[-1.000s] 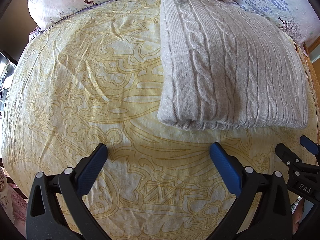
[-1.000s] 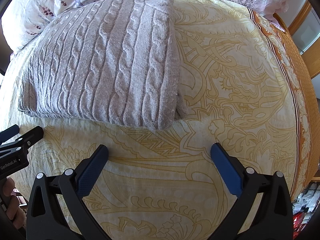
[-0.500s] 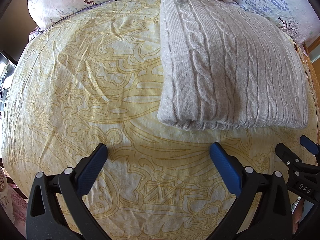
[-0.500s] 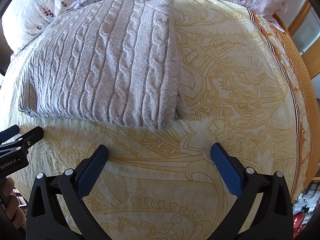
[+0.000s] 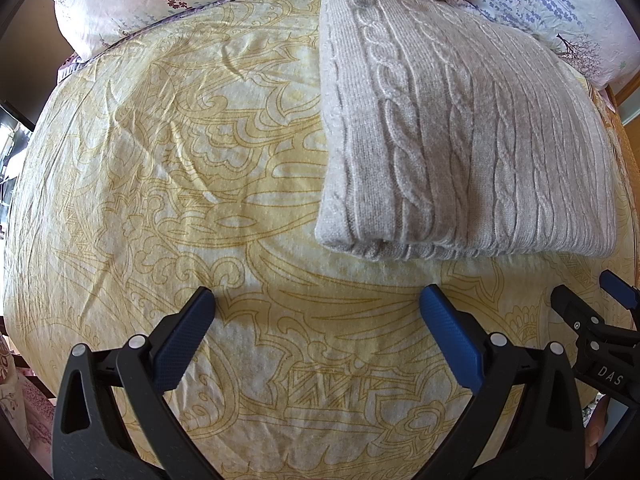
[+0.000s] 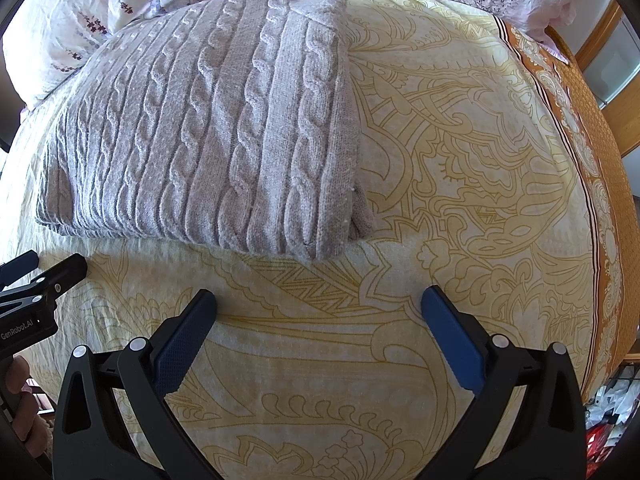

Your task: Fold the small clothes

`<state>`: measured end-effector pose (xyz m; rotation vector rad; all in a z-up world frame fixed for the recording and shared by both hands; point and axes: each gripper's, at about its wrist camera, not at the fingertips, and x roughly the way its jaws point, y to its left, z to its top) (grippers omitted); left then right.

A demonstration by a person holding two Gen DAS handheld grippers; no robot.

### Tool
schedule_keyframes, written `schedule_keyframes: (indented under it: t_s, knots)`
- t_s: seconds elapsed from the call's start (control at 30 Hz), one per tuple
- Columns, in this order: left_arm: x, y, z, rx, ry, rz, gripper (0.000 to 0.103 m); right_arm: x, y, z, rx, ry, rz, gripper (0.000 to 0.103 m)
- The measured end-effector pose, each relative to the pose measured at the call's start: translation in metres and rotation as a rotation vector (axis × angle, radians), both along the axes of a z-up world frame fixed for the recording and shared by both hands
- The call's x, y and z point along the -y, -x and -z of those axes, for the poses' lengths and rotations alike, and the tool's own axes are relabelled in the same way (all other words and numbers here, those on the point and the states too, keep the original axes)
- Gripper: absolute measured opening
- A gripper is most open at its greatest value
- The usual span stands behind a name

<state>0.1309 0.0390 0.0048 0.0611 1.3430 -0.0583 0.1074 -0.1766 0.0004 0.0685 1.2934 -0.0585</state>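
A grey cable-knit sweater (image 5: pixel 460 140) lies folded into a thick rectangle on the yellow patterned bedspread (image 5: pixel 180 160). In the right wrist view the same sweater (image 6: pixel 216 132) sits at upper left. My left gripper (image 5: pixel 318 308) hangs open above bare bedspread, short of the sweater's near folded edge and to its left. My right gripper (image 6: pixel 320 308) is open too, nothing between its fingers, just in front of the sweater's near right corner. Each gripper shows at the other view's edge: the right gripper (image 5: pixel 592 320) and the left gripper (image 6: pixel 36 280).
Floral pillows (image 5: pixel 160 4) lie along the head of the bed behind the sweater. The bed's orange border (image 6: pixel 592 184) and a wooden frame (image 6: pixel 600 32) run down the right side. A hand (image 6: pixel 20 412) holds the left gripper at lower left.
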Motion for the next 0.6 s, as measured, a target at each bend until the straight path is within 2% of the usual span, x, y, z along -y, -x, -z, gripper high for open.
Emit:
schedule_keyframes:
  t_s: [0.6]
  knots:
    - [-0.0008,-0.0035,0.0005,-0.024,-0.002,0.012,0.101,-0.0009,0.0015,0.0014,-0.003,0.0,0.002,0.102]
